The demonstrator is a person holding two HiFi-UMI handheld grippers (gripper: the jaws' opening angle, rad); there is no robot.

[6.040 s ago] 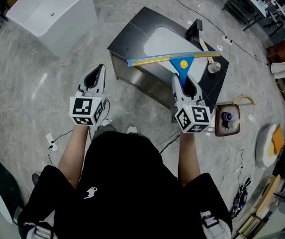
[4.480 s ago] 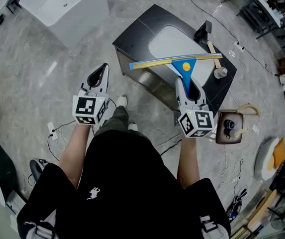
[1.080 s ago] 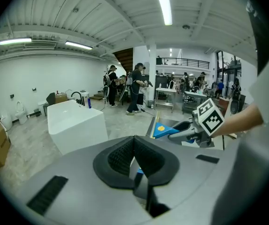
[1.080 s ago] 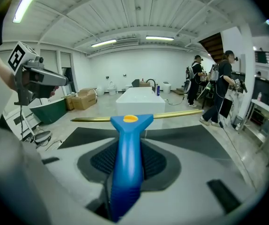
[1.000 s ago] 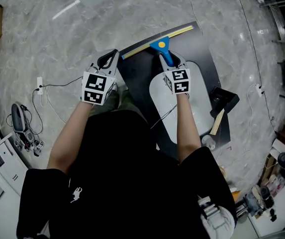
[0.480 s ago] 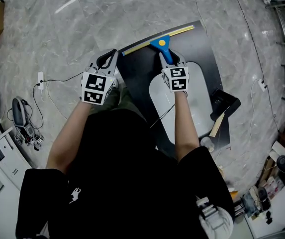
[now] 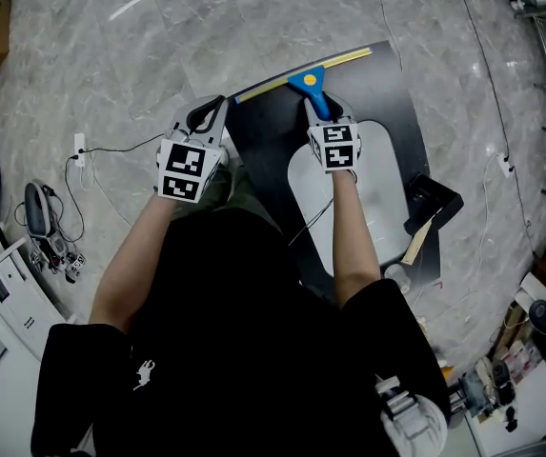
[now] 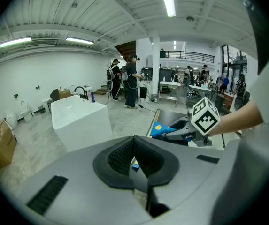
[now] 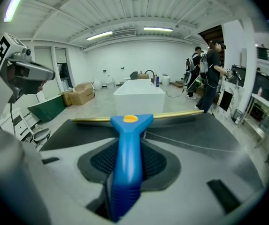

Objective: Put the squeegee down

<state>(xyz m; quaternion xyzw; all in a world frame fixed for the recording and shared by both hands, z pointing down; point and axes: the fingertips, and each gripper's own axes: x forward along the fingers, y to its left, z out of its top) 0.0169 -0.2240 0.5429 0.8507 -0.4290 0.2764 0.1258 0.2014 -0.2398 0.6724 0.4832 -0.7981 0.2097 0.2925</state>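
Observation:
The squeegee [image 7: 309, 82] has a blue handle and a long brass-coloured blade. My right gripper [image 7: 319, 112] is shut on the handle, which runs up between the pads in the right gripper view as the squeegee [image 9: 126, 144]. The blade lies across the far end of the black counter [image 7: 263, 146]; whether it touches the top I cannot tell. My left gripper [image 7: 206, 114] hangs just left of the counter, shut with nothing in it; its pads meet in the left gripper view [image 8: 134, 146]. From there the squeegee [image 8: 165, 128] shows to the right.
A white basin [image 7: 353, 193] is sunk in the counter, with a black fitting [image 7: 432, 198] and a wooden stick [image 7: 416, 240] at its right. Cables [image 7: 87, 155] and a device lie on the marble floor at left. A white tub [image 8: 80, 118] and standing people [image 8: 132, 83] are beyond.
Since the oldest frames I have come round to the counter's end, carrying the squeegee over it. In the last second the right gripper and squeegee sank slightly; the left gripper barely moved.

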